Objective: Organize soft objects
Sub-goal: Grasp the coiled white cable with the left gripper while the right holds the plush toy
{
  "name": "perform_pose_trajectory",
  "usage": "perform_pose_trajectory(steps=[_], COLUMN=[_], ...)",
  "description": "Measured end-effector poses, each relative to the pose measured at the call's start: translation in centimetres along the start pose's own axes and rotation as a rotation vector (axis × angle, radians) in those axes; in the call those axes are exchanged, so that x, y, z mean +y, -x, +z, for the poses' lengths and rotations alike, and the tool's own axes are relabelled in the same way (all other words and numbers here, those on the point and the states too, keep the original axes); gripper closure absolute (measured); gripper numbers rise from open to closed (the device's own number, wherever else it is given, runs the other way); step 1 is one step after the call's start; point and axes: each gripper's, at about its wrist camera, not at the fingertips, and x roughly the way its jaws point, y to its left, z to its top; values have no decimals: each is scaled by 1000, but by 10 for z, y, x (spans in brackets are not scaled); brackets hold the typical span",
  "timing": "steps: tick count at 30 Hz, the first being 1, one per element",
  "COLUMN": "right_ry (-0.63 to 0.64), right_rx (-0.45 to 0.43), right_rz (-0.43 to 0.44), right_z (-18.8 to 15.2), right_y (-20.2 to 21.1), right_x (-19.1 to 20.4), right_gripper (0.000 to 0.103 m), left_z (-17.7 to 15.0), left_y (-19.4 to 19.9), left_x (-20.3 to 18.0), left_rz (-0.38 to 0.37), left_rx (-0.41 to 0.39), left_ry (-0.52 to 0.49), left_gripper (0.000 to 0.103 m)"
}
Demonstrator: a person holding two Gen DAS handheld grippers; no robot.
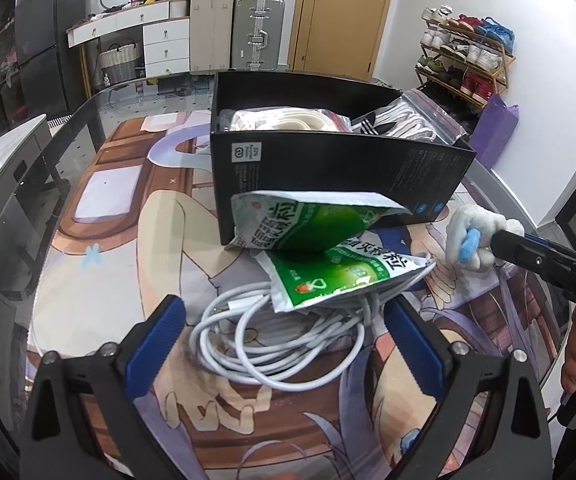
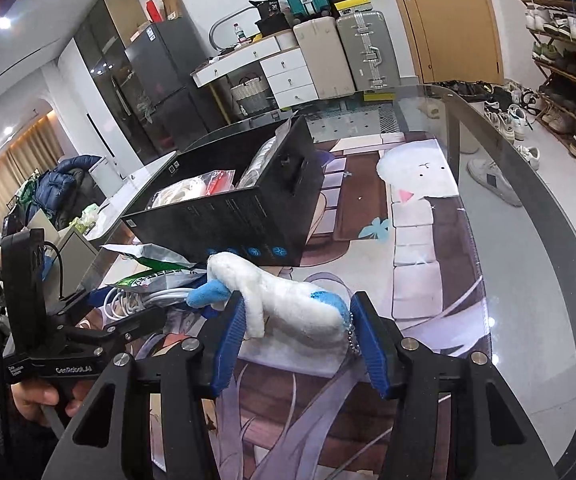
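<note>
Much of the white cable coil [image 1: 276, 344] lies hidden under the lower of two green pouches [image 1: 339, 276], and the upper green pouch [image 1: 311, 220] covers the foot of the black box [image 1: 327, 172]; the print on both pouches is too warped to read. In the right wrist view the far end of the box is cut off by its own wall, and the left tongs [image 2: 136, 320] show only from the side. The open black box stands on the glass bench [image 2: 527, 240] and holds two clear bags: one with white rolled cloth [image 1: 284, 120] and one with a black-and-white garment [image 1: 391, 120] that sticks out over the rim. The left tongs [image 1: 284, 332] stand wide above the cable, touching nothing. The right tongs [image 2: 299, 320] are narrowed around one white plush toy [image 2: 284, 300] with blue parts and a bead chain, gripping it just beside the box, above the printed mat [image 2: 427, 240].
</note>
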Motion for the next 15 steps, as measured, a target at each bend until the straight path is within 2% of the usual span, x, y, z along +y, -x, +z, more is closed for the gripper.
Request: perform_pose_trajectory(steps=[4,15], right_ry=[3,2], right_rx=[-10,-19], right_rz=[6,9], right_z=[1,4], right_y=[4,9], right_x=[1,3], right_gripper=[49,49], left_z=[-1,-13], left_y=[1,15], left_x=[-5,-9], left_rz=[14,-22], left_rx=[-15,-26], left_ry=[-34,-52], left_gripper=[27,29])
